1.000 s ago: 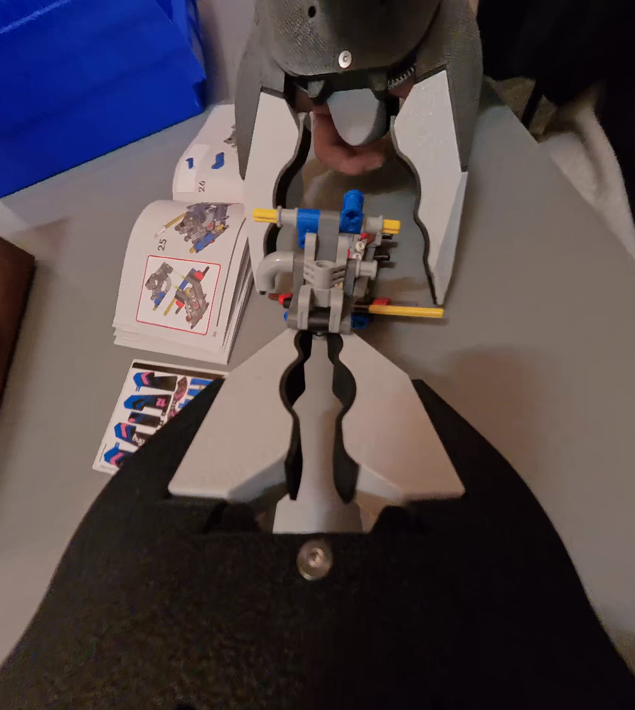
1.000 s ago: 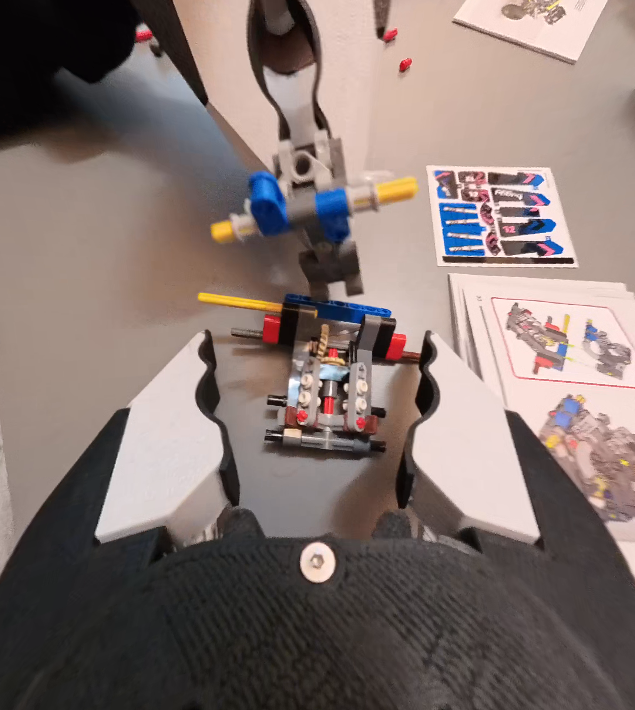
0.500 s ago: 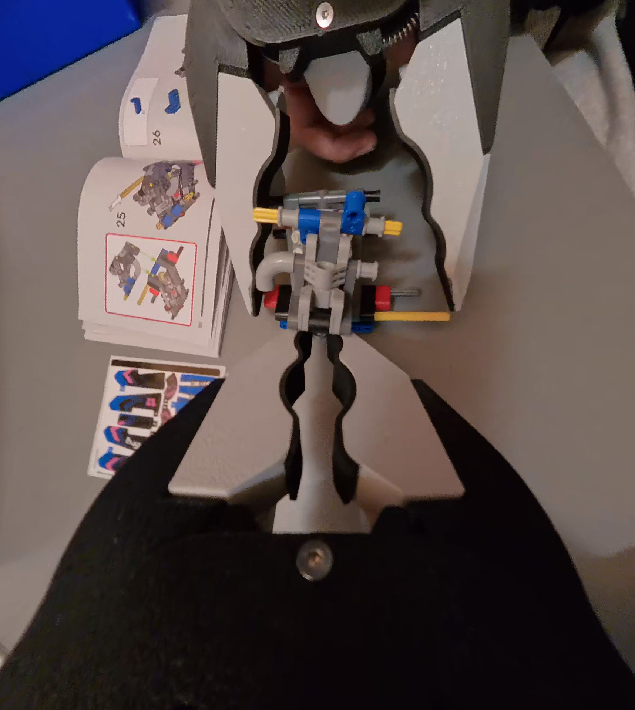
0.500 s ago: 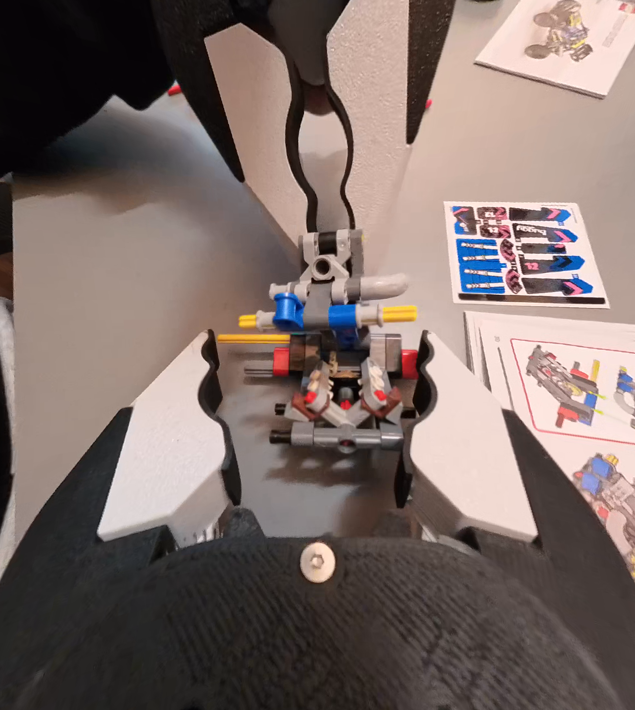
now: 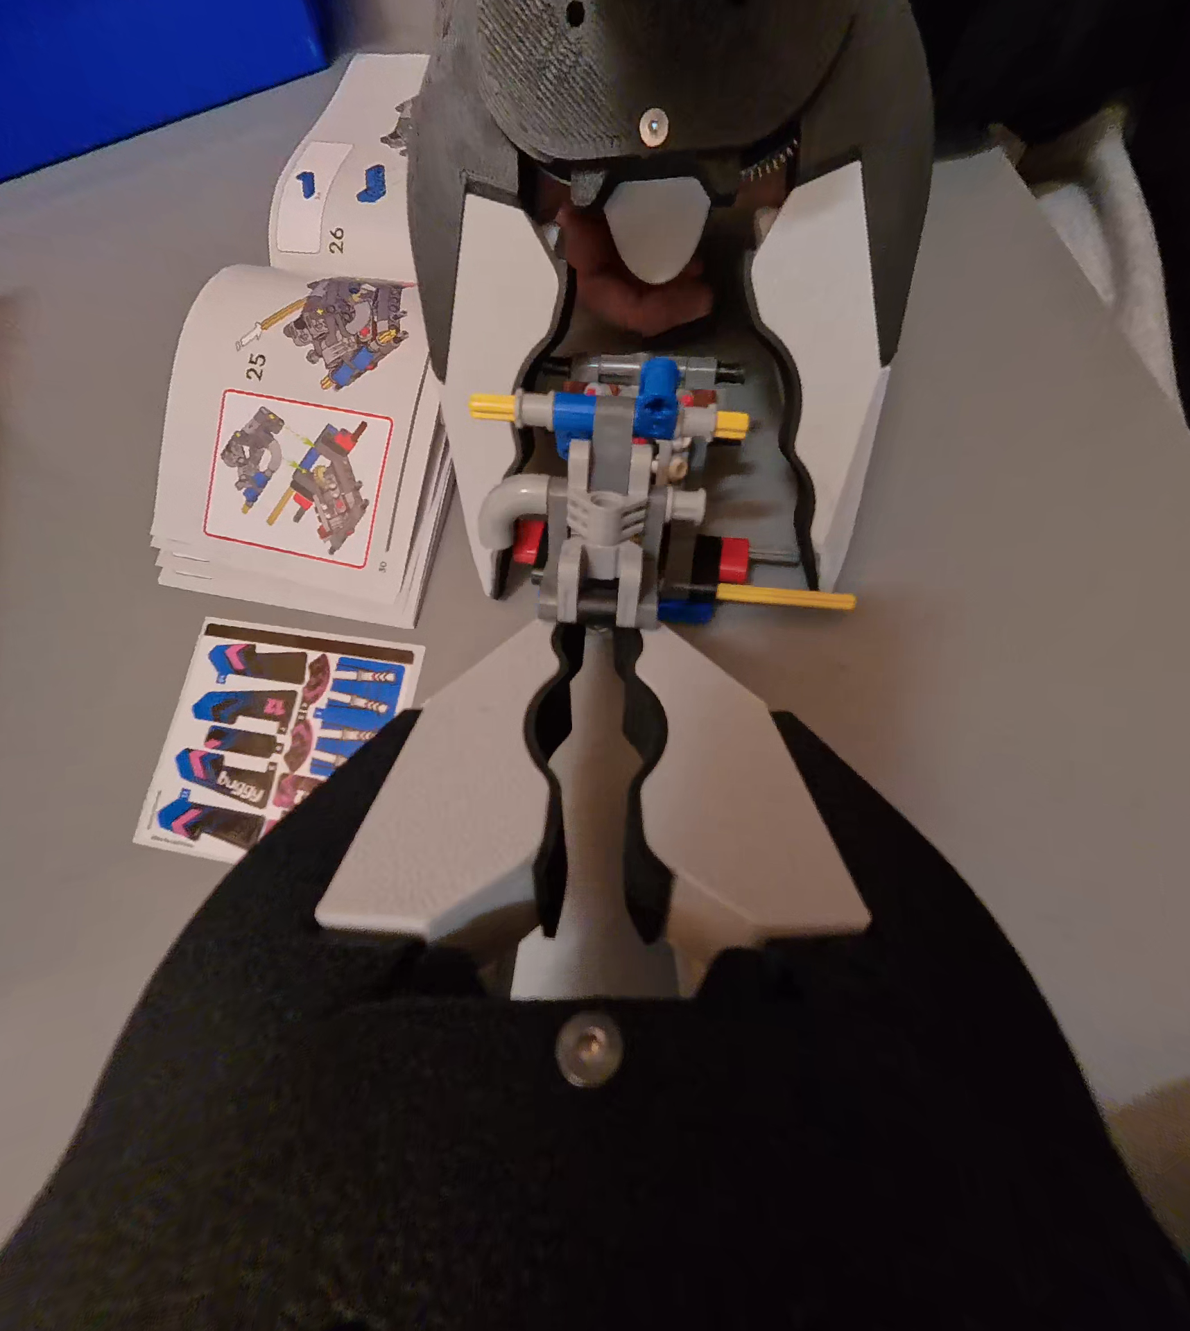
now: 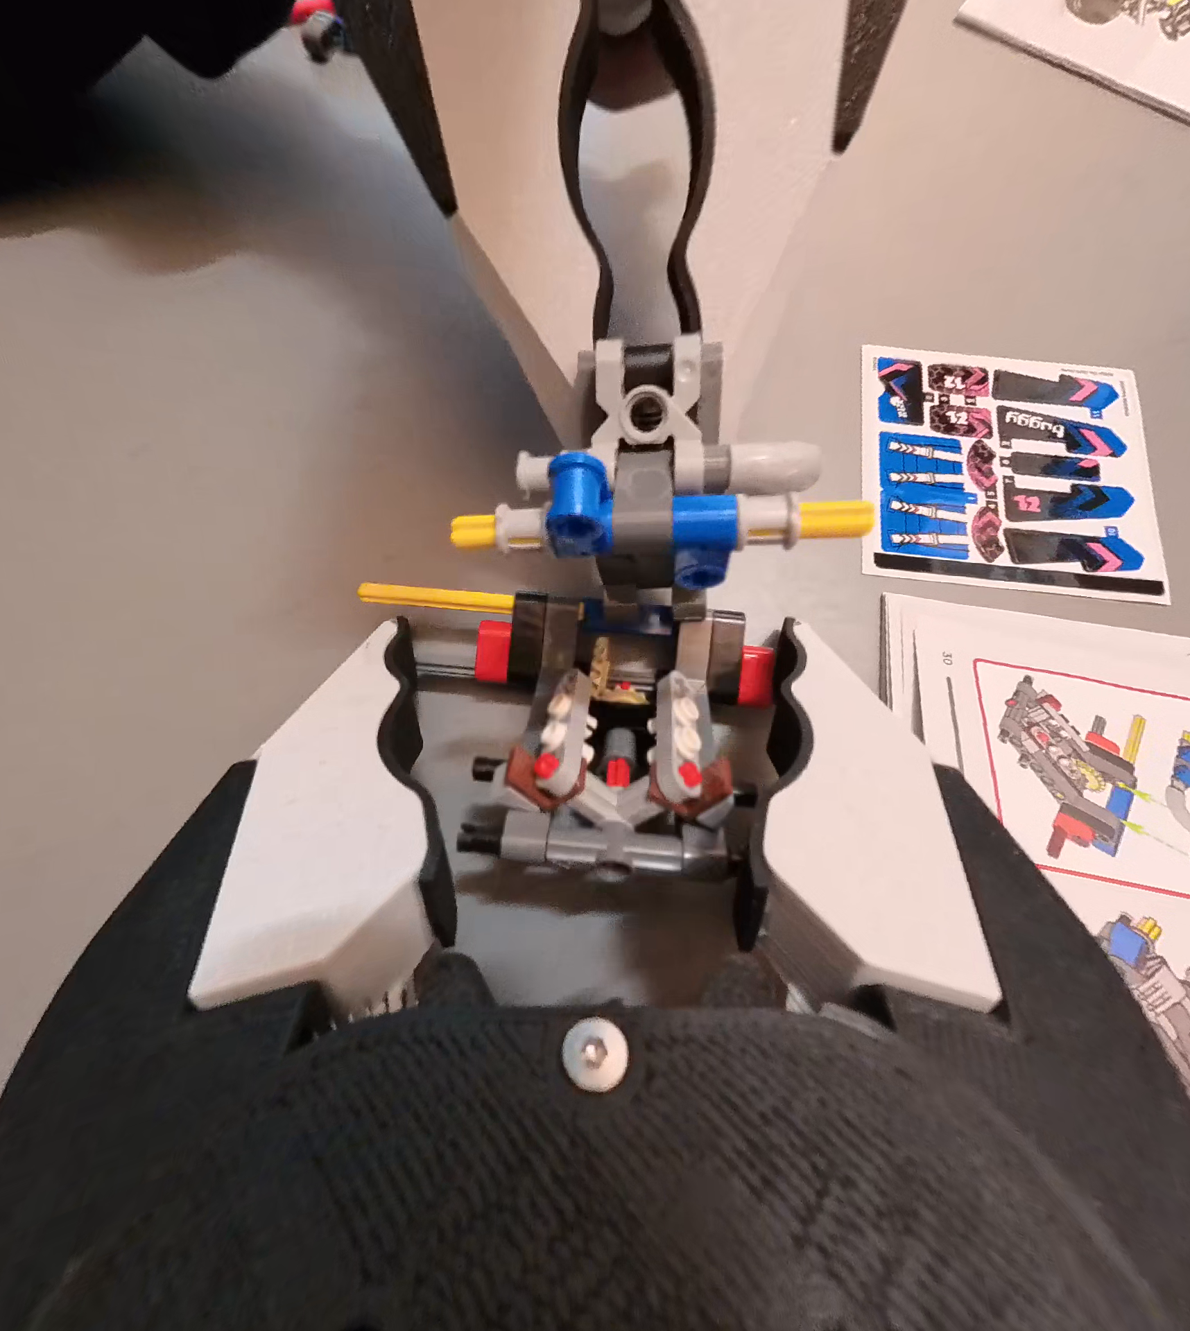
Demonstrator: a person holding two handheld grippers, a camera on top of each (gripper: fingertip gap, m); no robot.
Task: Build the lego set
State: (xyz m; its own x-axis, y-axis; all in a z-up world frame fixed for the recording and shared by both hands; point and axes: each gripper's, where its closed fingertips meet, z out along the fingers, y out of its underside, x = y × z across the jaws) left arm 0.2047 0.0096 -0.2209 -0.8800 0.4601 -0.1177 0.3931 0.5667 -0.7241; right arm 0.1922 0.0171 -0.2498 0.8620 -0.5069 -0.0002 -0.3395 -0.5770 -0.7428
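My left gripper (image 5: 596,630) is shut on the grey end of a sub-assembly (image 5: 603,504) made of grey and blue parts with a short yellow axle. It also shows in the right wrist view (image 6: 639,504), held against the far end of the chassis (image 6: 614,792). The chassis is grey and black with red ends and a long yellow axle (image 6: 433,596). My right gripper (image 6: 592,634) is open and straddles the chassis, its fingers close beside the red ends. In the left wrist view the right gripper (image 5: 657,587) faces me.
An open instruction booklet (image 5: 289,468) and a sticker sheet (image 5: 268,727) lie on the grey table to the left; they show at the right in the right wrist view. A blue bin (image 5: 73,72) stands at the back left. A second booklet (image 6: 1118,50) lies farther off. My left and right fingertips are right by each other.
My right gripper has moved forward until its fingers straddle the chassis. My left gripper has brought the sub-assembly closer, from hovering apart to sitting against the chassis's end.
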